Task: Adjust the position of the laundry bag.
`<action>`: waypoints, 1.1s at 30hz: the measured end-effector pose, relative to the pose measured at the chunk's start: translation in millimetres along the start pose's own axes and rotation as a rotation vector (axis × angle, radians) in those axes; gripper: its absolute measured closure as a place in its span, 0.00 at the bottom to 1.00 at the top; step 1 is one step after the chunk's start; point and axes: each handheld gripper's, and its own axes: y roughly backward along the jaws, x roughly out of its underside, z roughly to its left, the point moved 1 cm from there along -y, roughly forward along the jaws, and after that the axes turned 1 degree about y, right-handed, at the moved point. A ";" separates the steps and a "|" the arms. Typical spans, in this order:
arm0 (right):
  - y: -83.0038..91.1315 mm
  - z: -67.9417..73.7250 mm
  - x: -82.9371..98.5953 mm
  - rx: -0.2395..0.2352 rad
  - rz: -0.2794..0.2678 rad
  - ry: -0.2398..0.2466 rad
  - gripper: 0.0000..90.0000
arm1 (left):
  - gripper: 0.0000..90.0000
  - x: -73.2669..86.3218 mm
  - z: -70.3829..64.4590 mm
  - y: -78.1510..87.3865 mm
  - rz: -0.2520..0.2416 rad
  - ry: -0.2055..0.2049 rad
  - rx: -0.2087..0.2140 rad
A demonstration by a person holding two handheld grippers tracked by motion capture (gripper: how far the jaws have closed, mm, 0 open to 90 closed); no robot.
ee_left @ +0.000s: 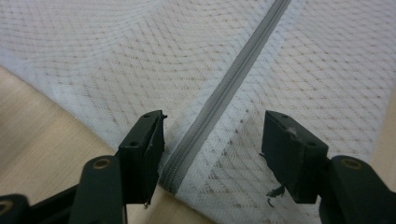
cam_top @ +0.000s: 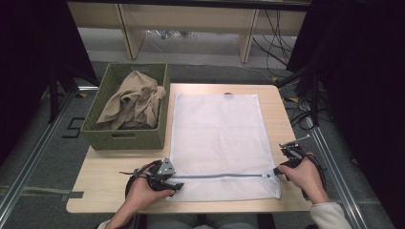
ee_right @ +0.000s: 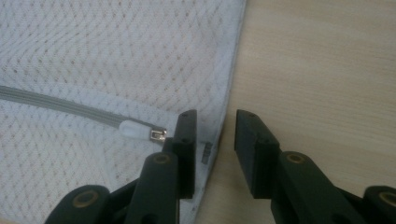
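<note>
1. The white mesh laundry bag [cam_top: 217, 138] lies flat on the wooden table [cam_top: 95, 176], just right of a green woven basket [cam_top: 125, 136] that has a crumpled beige cloth [cam_top: 131, 100] in it.
2. A grey zipper [cam_top: 224, 176] runs across the near end of the bag, from the left edge almost to the right edge.
3. The left gripper [ee_left: 212, 158] sits at the left end of that zipper. Its jaws are spread wide, with the zipper tape [ee_left: 219, 100] running up between them, closer to the left jaw. Nothing is pinched; the mesh just lies under the gap.
4. The right gripper [ee_right: 215, 149] is at the bag's right edge, jaws parted only a little.
5. The zipper pull [ee_right: 140, 130], a whitish tab with a small metal link, lies just beside the outer face of the right gripper's left jaw, so it's not between the jaws.
6. The bag's seamed edge [ee_right: 229, 88] runs down toward that narrow gap; whether the jaws touch the fabric, I can't tell.
</note>
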 end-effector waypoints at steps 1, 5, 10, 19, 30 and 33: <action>-1.7 -0.4 -0.1 -0.005 -0.007 0.006 0.78 | 0.46 -0.4 1.1 -0.6 0.000 0.011 0.001; 0.8 5.1 -1.4 -0.014 0.064 -0.085 0.79 | 0.52 -1.6 4.5 -0.6 0.008 0.014 0.006; -3.8 7.4 -2.8 -0.035 0.078 -0.084 0.80 | 0.65 -3.3 8.8 0.3 0.014 0.014 0.001; -8.0 10.5 -5.7 -0.050 0.077 -0.041 0.93 | 0.85 -5.6 9.1 2.7 0.044 -0.004 -0.024; -7.3 25.0 -15.8 -0.067 0.081 -0.044 0.96 | 0.92 -1.8 19.6 6.3 0.050 0.024 -0.070; -7.6 27.1 -16.4 -0.067 0.078 -0.041 0.96 | 0.91 -1.2 21.0 5.8 0.043 0.032 -0.073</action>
